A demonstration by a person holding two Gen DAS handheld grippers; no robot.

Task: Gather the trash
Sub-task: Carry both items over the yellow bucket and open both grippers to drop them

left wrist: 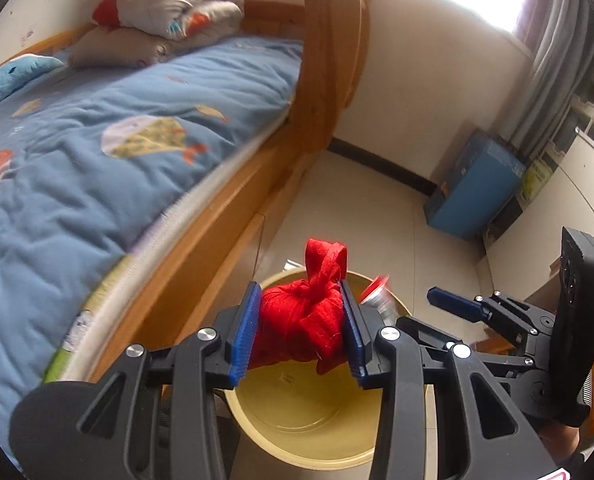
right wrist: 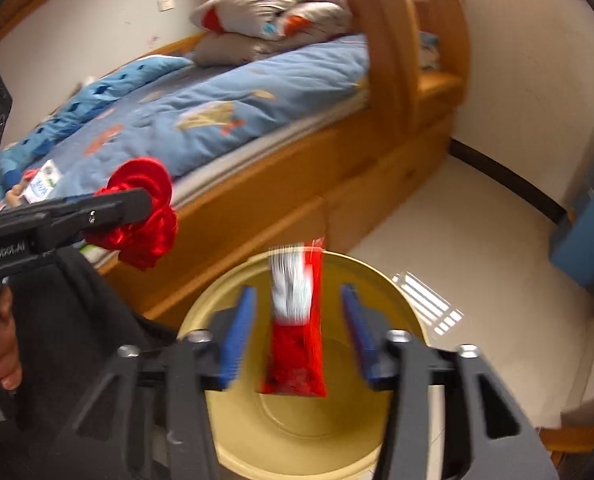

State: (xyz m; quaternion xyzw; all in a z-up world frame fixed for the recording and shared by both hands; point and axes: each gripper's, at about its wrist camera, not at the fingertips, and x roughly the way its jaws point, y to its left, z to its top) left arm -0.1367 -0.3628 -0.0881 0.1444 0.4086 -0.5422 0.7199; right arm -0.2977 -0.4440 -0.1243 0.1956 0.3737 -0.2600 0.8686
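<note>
My left gripper [left wrist: 299,287] is shut on a red knotted bundle [left wrist: 303,316], hanging over the round yellow bin [left wrist: 297,424] on the floor. From the right wrist view the same bundle [right wrist: 149,216] sticks out of the left gripper's fingers, left of the bin [right wrist: 297,440]. My right gripper [right wrist: 298,292] stands open above the bin. A red and silver wrapper [right wrist: 297,320] hangs blurred between its blue pads [right wrist: 237,328], touching neither. A corner of that wrapper [left wrist: 377,292] shows behind the left gripper's right finger.
A wooden bed frame [left wrist: 217,248] with a blue quilt [left wrist: 117,120] runs along the left, close to the bin. A small carton [right wrist: 41,186] lies on the bed. A blue box [left wrist: 473,188] stands by the far wall. Pale tiled floor [right wrist: 477,260] spreads to the right.
</note>
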